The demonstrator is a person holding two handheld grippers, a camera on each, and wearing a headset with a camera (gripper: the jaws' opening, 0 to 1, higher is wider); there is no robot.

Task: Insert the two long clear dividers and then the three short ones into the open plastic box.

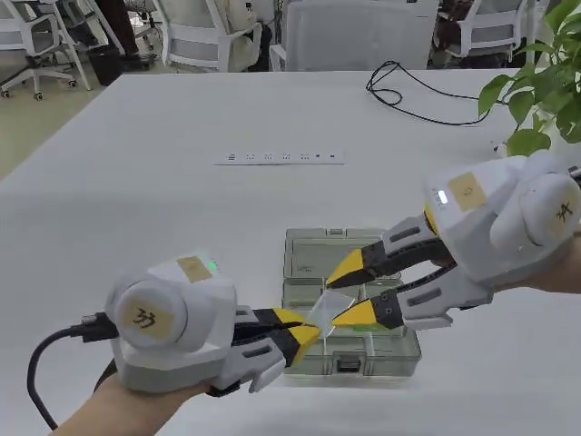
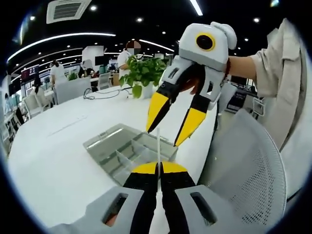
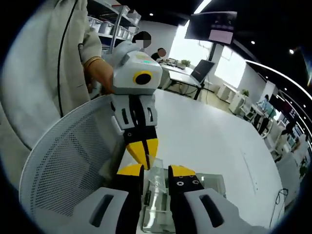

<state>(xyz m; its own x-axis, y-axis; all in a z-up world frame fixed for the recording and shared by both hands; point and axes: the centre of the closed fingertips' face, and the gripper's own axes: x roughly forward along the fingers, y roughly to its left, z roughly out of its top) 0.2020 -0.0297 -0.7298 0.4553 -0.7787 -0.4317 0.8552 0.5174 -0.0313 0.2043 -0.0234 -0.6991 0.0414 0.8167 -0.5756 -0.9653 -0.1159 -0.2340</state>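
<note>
A clear plastic box [image 1: 390, 352] lies open on the white table, its lid [image 1: 318, 247] folded back; several dividers stand inside it. Above the box's front left, my left gripper [image 1: 304, 334] is shut on a small clear divider [image 1: 325, 313]. In the left gripper view the divider [image 2: 157, 144] is edge-on, rising from the closed jaws [image 2: 157, 168]. My right gripper [image 1: 343, 292] comes from the right, open, its yellow tips on either side of the divider's free end. In the right gripper view the divider [image 3: 157, 187] sits between the spread jaws [image 3: 156, 171], with gaps on both sides.
A row of sockets [image 1: 280, 157] is set into the table further back. A black cable [image 1: 408, 95] and a green plant [image 1: 536, 91] are at the far right, and office chairs stand beyond the table. A grey mesh chair back [image 2: 243, 165] is close behind the person.
</note>
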